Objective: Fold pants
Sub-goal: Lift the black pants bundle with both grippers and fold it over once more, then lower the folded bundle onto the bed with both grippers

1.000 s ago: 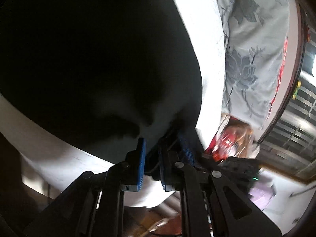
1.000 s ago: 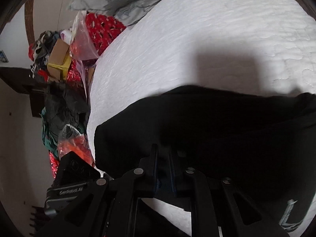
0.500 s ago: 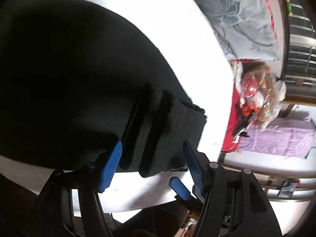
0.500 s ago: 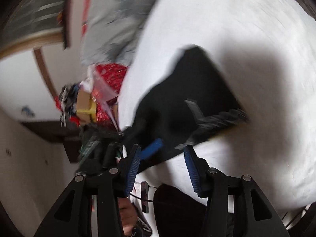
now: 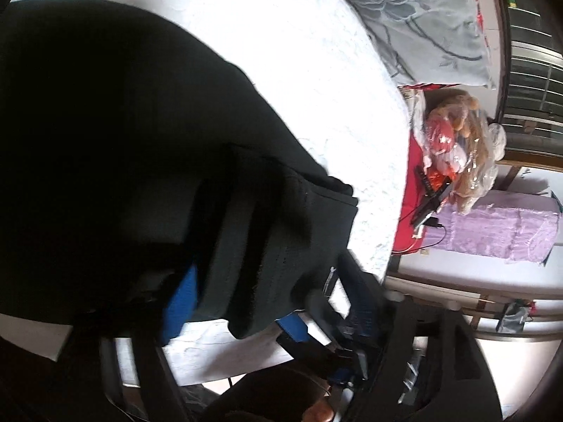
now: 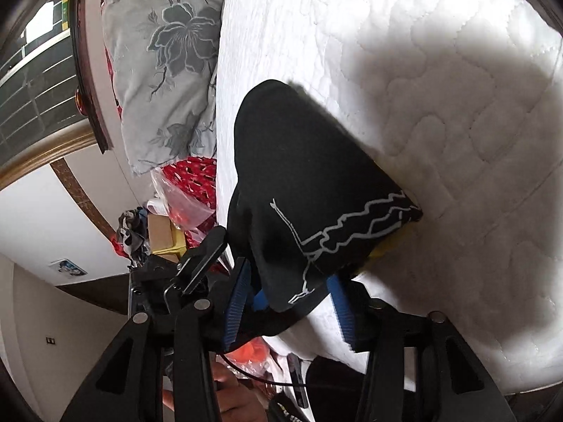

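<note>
Left wrist view: black pants (image 5: 133, 133) spread over the white quilted mattress (image 5: 316, 81), folded into a thick layered bundle whose end (image 5: 281, 246) hangs toward the near edge. Left gripper (image 5: 267, 302) spread wide, blue pads on either side of that bundle end, nothing pinched; whether a pad brushes the cloth cannot be told. Right wrist view: same pants (image 6: 302, 183) as a compact dark wedge on the mattress (image 6: 457, 105), white line print (image 6: 352, 225) along the near hem, a yellow scrap (image 6: 390, 246) peeking out beneath. Right gripper (image 6: 292, 302) likewise gaping, pads flanking the hem corner without clamping it. Grey floral pillow (image 6: 165, 52) at the far left, red bag and clutter (image 6: 190, 190) beside the bed, purple cloth (image 5: 503, 225) off to the right. By the look of it, well advanced: garment already doubled into a small stack, both tools let go. Probably left: perhaps one more fold or a squaring of edges, plus tucking that overhanging end fully onto the bed. Judged from shape alone; number of layers not countable in the dark fabric.
</note>
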### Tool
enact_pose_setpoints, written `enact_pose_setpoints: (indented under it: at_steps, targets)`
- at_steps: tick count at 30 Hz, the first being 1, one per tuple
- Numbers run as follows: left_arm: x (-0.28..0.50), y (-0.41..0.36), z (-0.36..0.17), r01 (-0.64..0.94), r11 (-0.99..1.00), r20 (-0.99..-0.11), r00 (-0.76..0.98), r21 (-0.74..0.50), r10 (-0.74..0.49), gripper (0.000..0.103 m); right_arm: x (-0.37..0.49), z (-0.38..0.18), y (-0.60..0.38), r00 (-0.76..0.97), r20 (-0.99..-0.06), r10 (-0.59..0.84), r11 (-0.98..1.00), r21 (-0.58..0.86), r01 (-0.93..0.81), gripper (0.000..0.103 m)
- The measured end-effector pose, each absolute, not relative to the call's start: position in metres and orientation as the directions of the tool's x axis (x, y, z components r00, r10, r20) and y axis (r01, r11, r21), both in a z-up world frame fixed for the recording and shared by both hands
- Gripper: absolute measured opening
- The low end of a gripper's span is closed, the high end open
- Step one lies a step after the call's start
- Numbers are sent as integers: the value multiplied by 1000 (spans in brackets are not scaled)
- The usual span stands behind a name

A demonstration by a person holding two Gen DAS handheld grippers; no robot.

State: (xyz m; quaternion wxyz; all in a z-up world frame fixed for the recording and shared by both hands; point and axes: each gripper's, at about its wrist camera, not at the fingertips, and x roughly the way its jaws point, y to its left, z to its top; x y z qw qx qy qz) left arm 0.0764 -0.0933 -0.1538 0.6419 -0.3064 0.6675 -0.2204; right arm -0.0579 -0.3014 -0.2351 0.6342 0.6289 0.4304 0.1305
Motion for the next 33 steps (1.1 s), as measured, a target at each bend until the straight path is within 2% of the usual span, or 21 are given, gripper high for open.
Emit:
enact_pose_setpoints:
  at_steps: [1, 2, 3, 4, 7, 13, 16, 19, 21, 24, 28, 33]
  targets:
    - [77, -95, -154, -119, 719, -725, 1, -684, -689, 46, -58, -236, -302, 592, -386, 707, 181, 908, 377, 31]
    - [76, -97, -155, -116, 725, -729, -10, -679, -685, 34, -60, -236, -303, 594, -396, 700, 191, 906, 378, 25]
    - [76, -97, -156, -116, 731, -734, -13, -673, -679, 25, -59, -236, -304, 600, -406, 690, 202, 903, 378, 13]
    - [75, -96, -157, -114, 738, -741, -12, -666, -671, 23, -59, -236, -304, 611, -412, 676, 209, 902, 378, 9]
    - [75, -90, -154, -116, 743, -748, -5, -659, -664, 17, -57, -236, -305, 614, -423, 666, 219, 898, 381, 7]
    - [80, -51, -116, -75, 757, -761, 66, -649, -646, 17, -49, -207, -283, 599, -347, 721, 200, 933, 300, 7]
    - [85, -32, -122, -94, 793, -798, 88, -603, -596, 17, -40, -207, -259, 564, -319, 762, 189, 942, 278, 7]
    - [87, -26, -153, -142, 824, -834, 31, -549, -551, 18, -31, -224, -243, 525, -372, 766, 237, 922, 307, 7]
    - [84, -22, -162, -162, 809, -822, 27, -565, -568, 18, -28, -239, -241, 497, -436, 750, 287, 892, 349, 8]
    - [80, -17, -152, -138, 797, -806, 10, -588, -592, 18, -35, -249, -250, 468, -421, 777, 251, 889, 383, 11]
    - [72, -4, -125, -80, 787, -791, 58, -611, -609, 21, -48, -214, -272, 422, -460, 781, 346, 882, 320, 12]
    - [59, -8, -92, -29, 800, -792, 163, -599, -588, 24, -47, -152, -295, 588, -406, 700, 421, 899, 120, 14]
